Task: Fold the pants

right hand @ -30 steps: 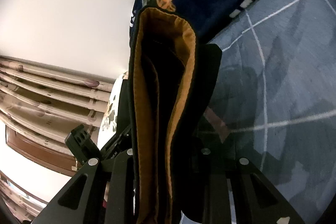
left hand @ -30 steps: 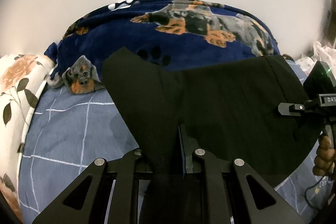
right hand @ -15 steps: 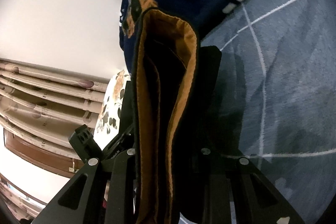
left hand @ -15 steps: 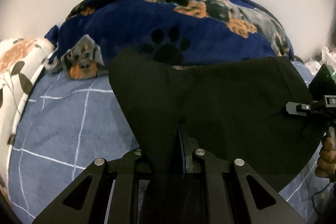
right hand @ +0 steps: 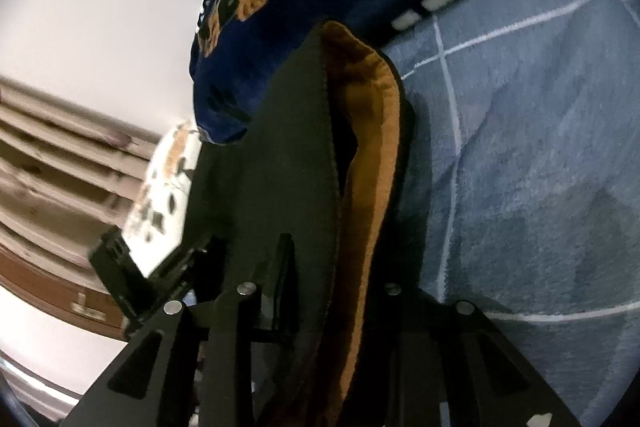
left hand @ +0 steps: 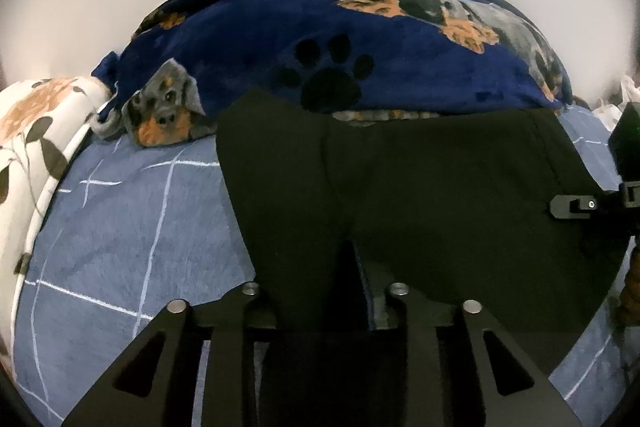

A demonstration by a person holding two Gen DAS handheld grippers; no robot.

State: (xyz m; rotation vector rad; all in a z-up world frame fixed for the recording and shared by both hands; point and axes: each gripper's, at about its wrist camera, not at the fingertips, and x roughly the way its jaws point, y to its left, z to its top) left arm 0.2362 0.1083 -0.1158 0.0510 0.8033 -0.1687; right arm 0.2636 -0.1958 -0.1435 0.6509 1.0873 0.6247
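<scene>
Black pants (left hand: 400,195) spread on blue grid bedsheet (left hand: 132,227), both grippers at the cloth

Pants lie flat mid-bed in left view, far edge at 12 o'clock touching navy dog-print blanket (left hand: 360,43); floral pillow (left hand: 36,131) at 9 o'clock. Left gripper (left hand: 320,267) at 6 o'clock: jaws opening, fabric between them, pads look off the cloth. Right gripper (right hand: 320,267) clamped on bunched pants w/ tan lining (right hand: 372,155) showing, seen in left view at 3 o'clock w/ a hand (left hand: 630,291) below it. Right view blurred on its 9 o'clock side: pale slats, wall
</scene>
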